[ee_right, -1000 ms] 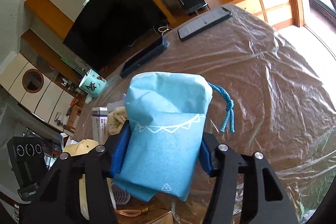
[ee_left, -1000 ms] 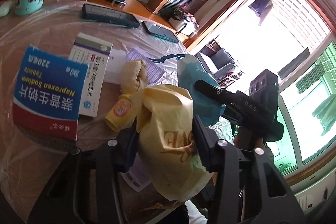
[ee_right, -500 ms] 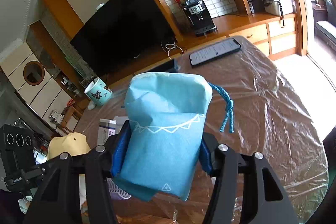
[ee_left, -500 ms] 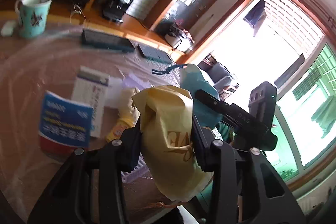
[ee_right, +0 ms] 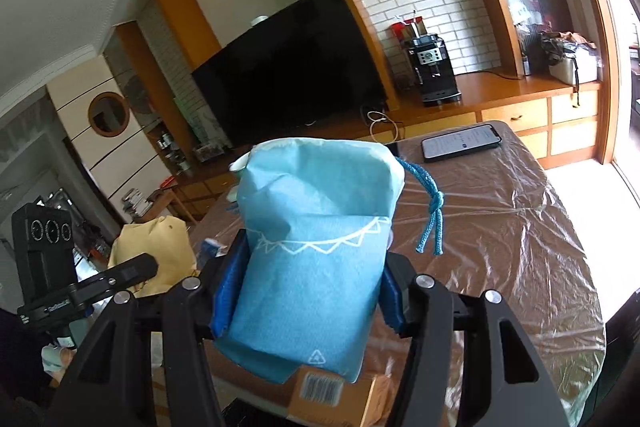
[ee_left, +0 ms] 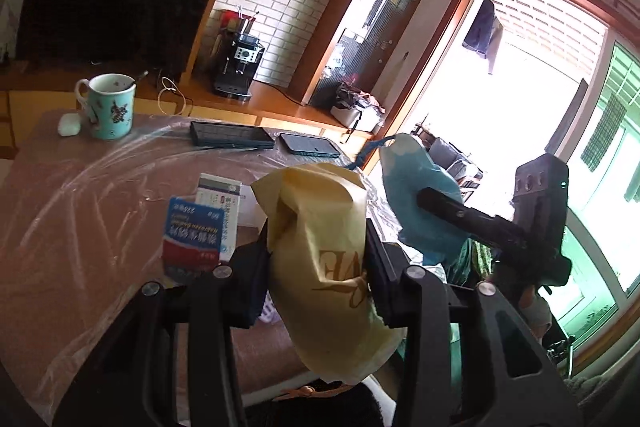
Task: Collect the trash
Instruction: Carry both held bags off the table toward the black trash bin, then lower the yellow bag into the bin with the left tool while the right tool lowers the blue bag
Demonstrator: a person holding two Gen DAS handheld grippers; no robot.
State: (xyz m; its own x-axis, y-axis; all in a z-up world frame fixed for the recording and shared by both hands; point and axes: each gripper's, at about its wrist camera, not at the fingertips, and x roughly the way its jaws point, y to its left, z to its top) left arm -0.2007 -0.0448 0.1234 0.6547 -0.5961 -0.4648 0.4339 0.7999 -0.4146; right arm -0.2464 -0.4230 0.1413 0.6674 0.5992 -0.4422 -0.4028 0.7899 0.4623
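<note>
While each tool carries its own piece of rubbish, the job is simply to keep both grips firm until a bin or sack is reached; none shows in either view, so where to drop them cannot be told. The left tool is pinched on a crumpled yellow paper bag, its jaws having closed a little further within the last second, with the bag between them. The right tool is clamped on a folded blue bag, whose blue cord dangles free at the side. Both bags are lifted clear of the bench, which is covered in clear plastic film. I judge the loose cord the main snag risk, so it should be kept away from the other tool. Soft paper can slip, so avoid jerks or fast wrist turns. Left on the bench are two medicine boxes, a mug, a dark case and a phone; these look like belongings, not trash.
</note>
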